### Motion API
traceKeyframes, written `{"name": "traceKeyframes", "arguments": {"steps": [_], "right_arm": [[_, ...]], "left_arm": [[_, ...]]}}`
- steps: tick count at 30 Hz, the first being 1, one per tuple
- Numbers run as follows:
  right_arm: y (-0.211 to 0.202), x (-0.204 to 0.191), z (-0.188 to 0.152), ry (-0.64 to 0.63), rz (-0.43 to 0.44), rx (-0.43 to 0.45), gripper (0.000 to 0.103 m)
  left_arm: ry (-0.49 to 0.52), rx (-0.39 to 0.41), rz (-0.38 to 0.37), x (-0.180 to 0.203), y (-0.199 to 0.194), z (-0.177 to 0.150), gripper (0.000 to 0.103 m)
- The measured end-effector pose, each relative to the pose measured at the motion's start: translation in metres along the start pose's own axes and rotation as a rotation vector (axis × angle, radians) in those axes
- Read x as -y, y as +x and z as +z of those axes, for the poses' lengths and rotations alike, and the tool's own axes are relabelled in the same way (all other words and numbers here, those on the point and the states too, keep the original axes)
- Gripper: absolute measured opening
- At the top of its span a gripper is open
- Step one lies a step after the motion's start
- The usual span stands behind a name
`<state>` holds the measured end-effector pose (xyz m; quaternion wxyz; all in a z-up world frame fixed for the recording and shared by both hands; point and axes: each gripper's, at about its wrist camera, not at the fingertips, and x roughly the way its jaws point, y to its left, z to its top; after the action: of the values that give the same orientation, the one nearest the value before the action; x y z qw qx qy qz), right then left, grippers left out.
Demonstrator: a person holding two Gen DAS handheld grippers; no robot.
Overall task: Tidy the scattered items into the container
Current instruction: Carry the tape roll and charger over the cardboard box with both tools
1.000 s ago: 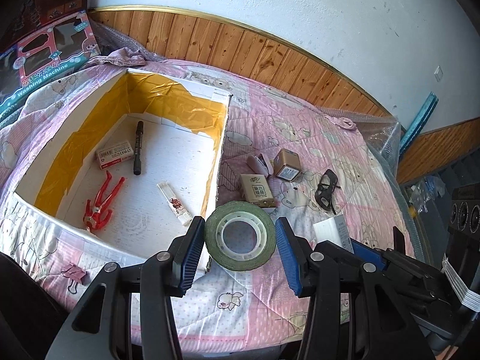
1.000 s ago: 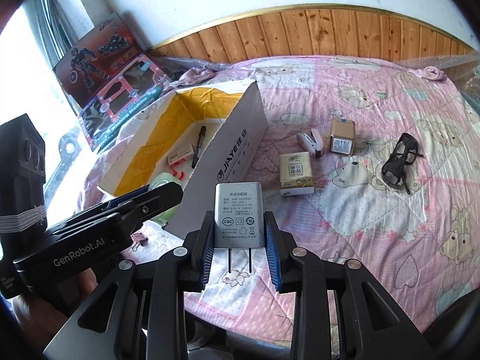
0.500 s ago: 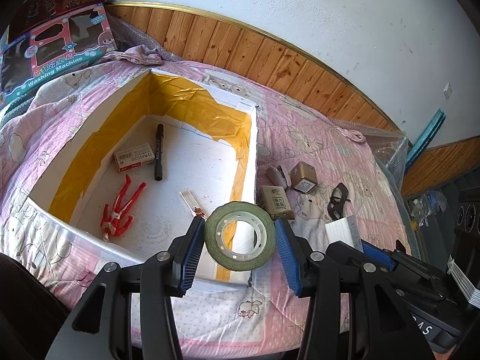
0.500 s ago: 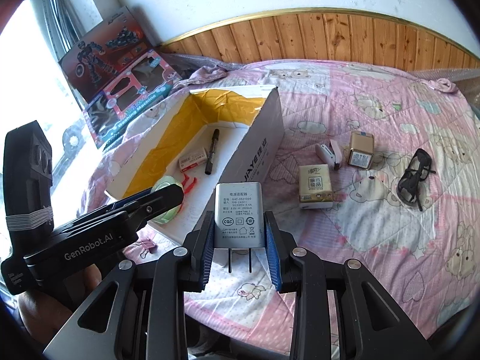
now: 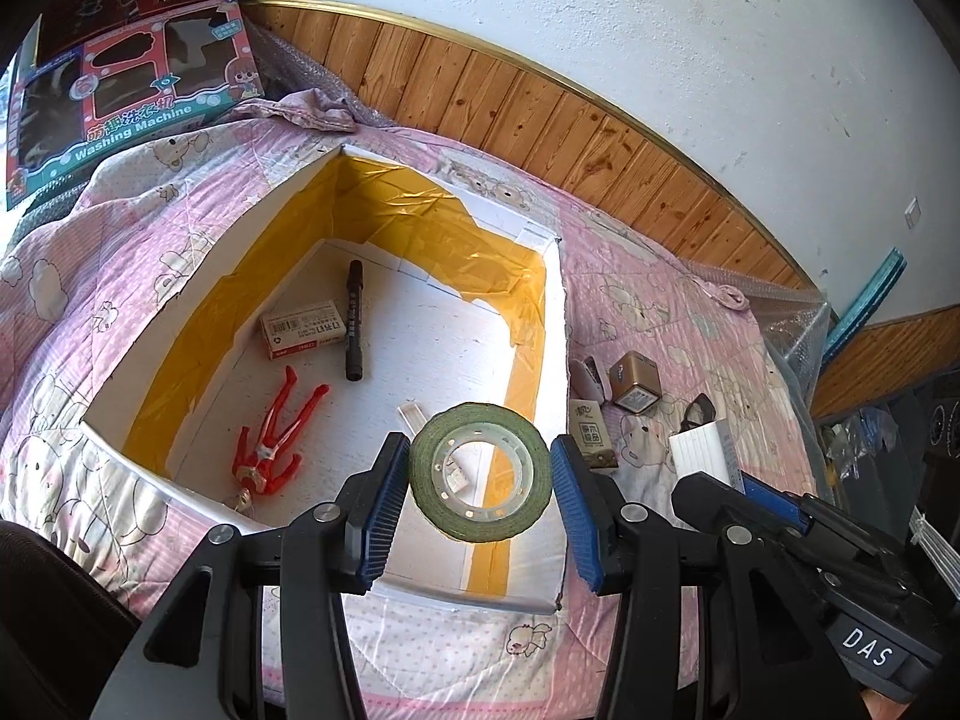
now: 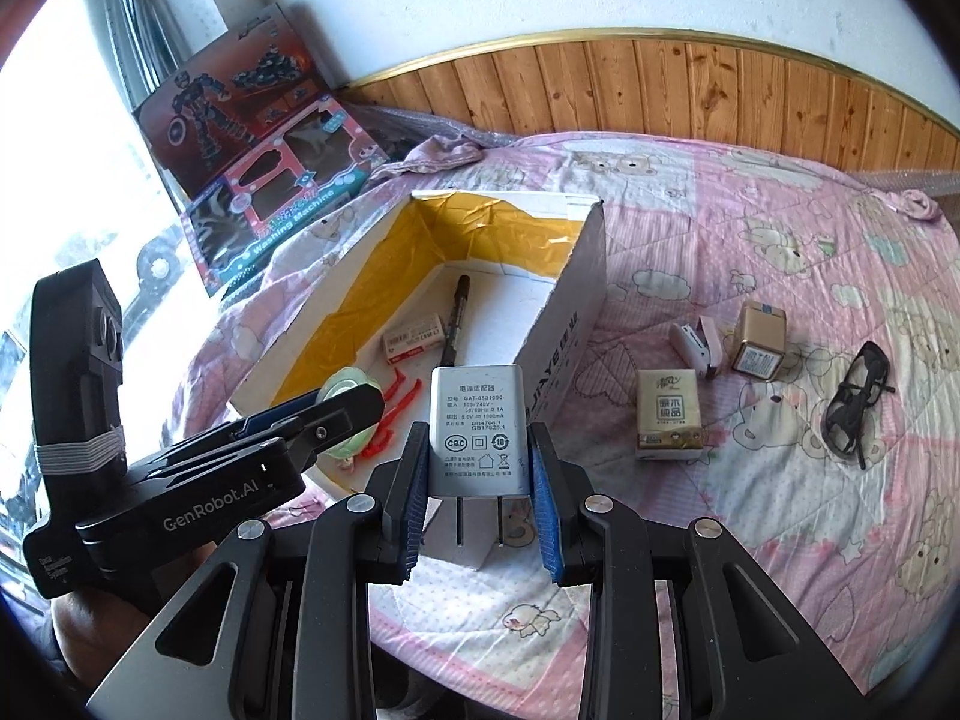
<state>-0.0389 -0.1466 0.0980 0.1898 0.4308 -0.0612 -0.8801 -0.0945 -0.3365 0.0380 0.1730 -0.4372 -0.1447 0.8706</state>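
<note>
A flat ring of green tape with a clear plastic core is being held over the near end of the box by the left claw, its ribbed blue pads seemingly just touching the roll's rim. A grey rectangular charger, prongs down, is being clamped firmly in the right claw. Beyond, a white cardboard box lined with glossy yellow tape is lying on the quilted pink bed, a black marker inside. Farther right, a tissue pack and dark glasses are lying loose.

Two wrist fisheyes just above the bed, both angled down onto the shared white box.
</note>
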Motion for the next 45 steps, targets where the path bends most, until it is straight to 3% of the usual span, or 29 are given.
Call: {"name": "traceKeyframes", "arguments": {"steps": [25,45], "right_arm": [[0.02,-0.017,0.036,-0.053,0.003,0.008,0.032],[0.044,-0.019,0.078,-0.09,-0.017,0.017,0.032]], "left_arm": [[-0.06,-0.018,0.015,-0.024,0.017,0.021,0.049],[-0.051,-0.04,0.033,-0.029,0.037,0.039,0.049]]}}
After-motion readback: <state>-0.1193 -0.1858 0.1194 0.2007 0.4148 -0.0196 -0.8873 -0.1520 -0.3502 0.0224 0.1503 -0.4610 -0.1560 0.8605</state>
